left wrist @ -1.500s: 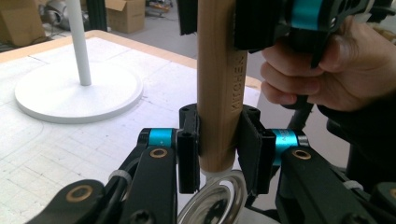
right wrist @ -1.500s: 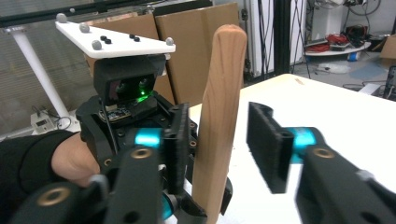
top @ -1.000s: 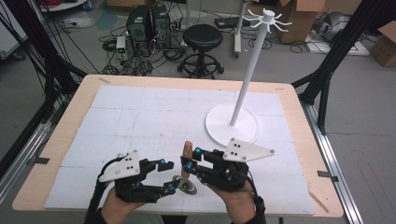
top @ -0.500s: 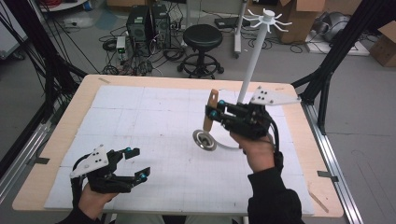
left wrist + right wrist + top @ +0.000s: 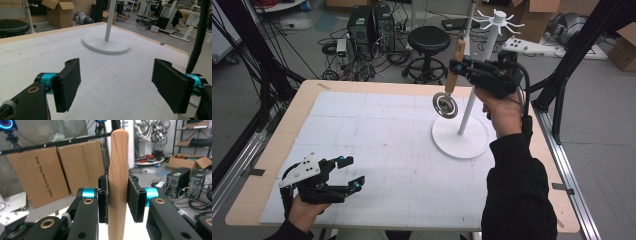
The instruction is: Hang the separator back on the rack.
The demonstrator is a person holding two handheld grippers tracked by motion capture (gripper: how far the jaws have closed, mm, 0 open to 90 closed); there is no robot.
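Observation:
A utensil with a wooden handle (image 5: pixel 454 70) and a round metal head (image 5: pixel 445 105) hangs in the air beside the white stand's pole (image 5: pixel 472 100). My right gripper (image 5: pixel 457 64) is shut on the handle (image 5: pixel 119 150), which stands upright between its pads (image 5: pixel 136 200). The stand has a round base (image 5: pixel 460 139) on the table and a ring of hooks (image 5: pixel 498 19) at its top. At the table's front left, low over the white mat (image 5: pixel 387 135), my left gripper (image 5: pixel 351 172) is open. Its jaws have just been opening, and between them (image 5: pixel 117 85) there is nothing. The base (image 5: pixel 106 44) lies ahead of it.
The wooden table edge (image 5: pixel 302 105) frames the mat. Black frame posts (image 5: pixel 572 65) rise at the right and left. On the floor behind the table are a black stool (image 5: pixel 428 40), computer towers (image 5: pixel 369 25) and cables.
The right gripper has carried the utensil from the table's front edge up and away to the stand's pole. The left gripper has let go of it, opened and moved left.

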